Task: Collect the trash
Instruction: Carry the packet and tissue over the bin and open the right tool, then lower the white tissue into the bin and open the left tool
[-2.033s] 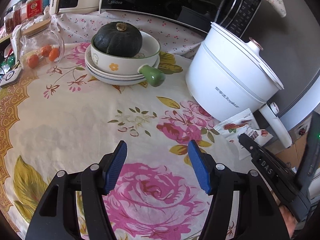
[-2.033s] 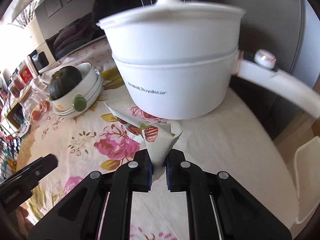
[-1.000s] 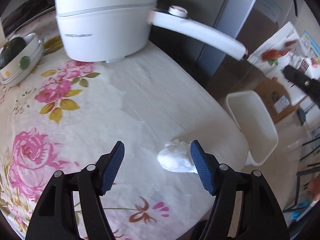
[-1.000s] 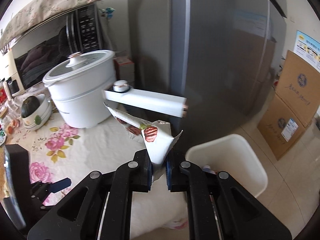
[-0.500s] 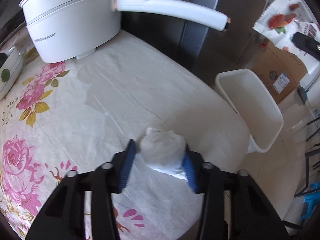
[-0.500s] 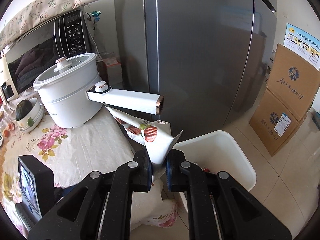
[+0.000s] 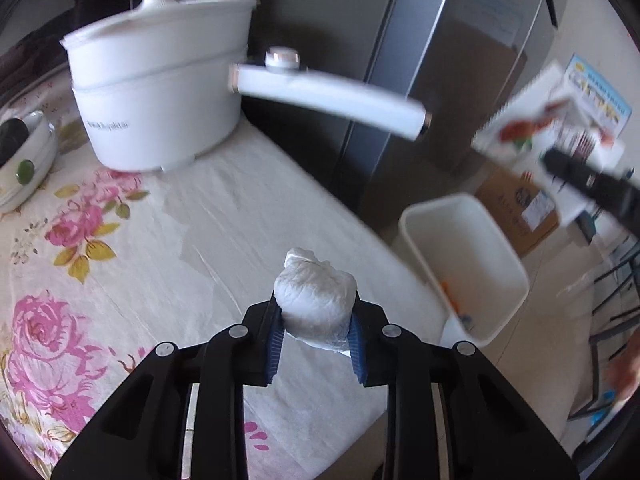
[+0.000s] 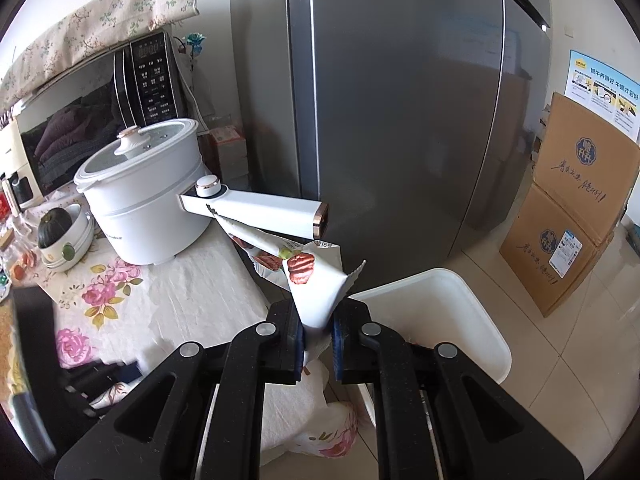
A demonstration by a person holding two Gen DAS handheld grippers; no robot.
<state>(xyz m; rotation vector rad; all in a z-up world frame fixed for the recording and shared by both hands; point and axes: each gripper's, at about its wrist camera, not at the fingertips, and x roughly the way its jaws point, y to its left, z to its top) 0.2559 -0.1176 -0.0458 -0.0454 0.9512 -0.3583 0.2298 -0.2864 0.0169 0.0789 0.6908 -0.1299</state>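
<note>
The left tongs point(image 7: 316, 334) are closing, their blue pads pressed on both flanks of a crumpled white paper wad point(image 7: 315, 300) that rises between them, above the pale floral tablecloth of the table point(image 7: 168, 248). The right tongs point(image 8: 318, 330) are clamped tight on the lower corner of a flat white snack wrapper printed with red food pictures point(image 8: 312, 280), which stands up and fans toward the far left from the pinch.

The landmark is the white rectangular plastic waste bin point(image 7: 464, 264) on the floor off the table's edge. In the left wrist view it lies ahead and to the right of the wad, lower than it, its mouth open upward and a few scraps at its bottom. In the right wrist view the same bin point(image 8: 436, 304) sits directly beyond and just right of the clamped wrapper, its near rim almost under the tongs.

Judgement: the right hand is the nearer to the bin and is close to a position over its mouth; the left hand must first carry its wad past the table edge. The wrapper's long axis leans away from the bin, so it may catch the rim on release.

The white electric cooking pot with a long straight handle point(image 8: 160, 200) stands on the table well behind the bin line, clear of both loads.
</note>
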